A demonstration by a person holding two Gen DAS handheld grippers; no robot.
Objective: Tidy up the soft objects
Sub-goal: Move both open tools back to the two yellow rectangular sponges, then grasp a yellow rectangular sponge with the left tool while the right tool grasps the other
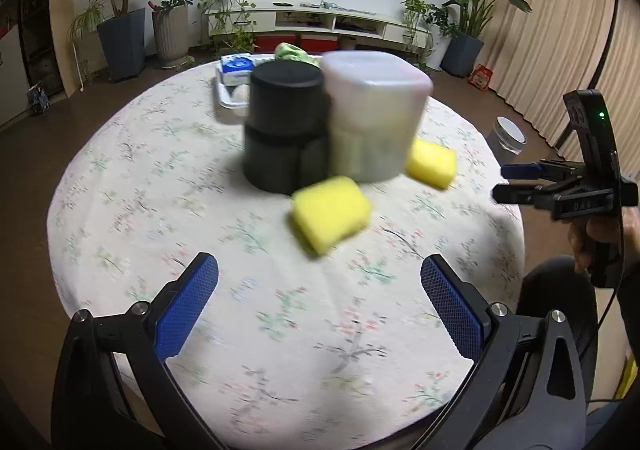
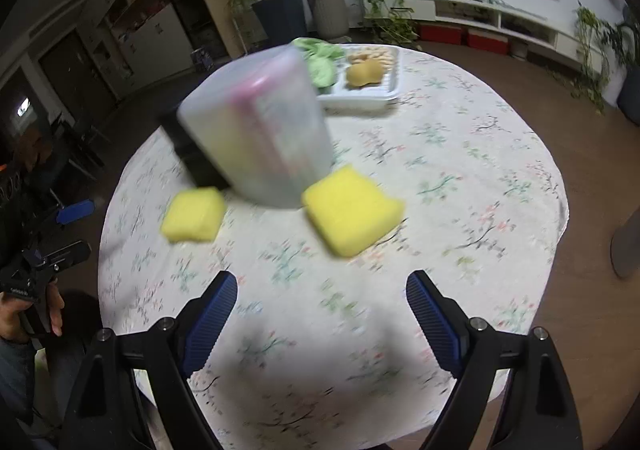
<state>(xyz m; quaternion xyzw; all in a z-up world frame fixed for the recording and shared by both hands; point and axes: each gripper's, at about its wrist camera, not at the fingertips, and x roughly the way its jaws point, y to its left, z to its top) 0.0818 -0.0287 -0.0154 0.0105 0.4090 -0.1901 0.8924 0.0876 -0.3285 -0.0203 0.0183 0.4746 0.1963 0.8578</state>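
Left gripper hangs over the near edge of the round table, blue pads spread wide, nothing between them. Right gripper likewise released and empty. Two yellow sponges lie on the flowered cloth: one in front of the black canister, the other beside the clear tub. White tray at far side.

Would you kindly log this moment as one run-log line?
left gripper open, empty | right gripper open, empty | two yellow sponges on table | none grasped yet
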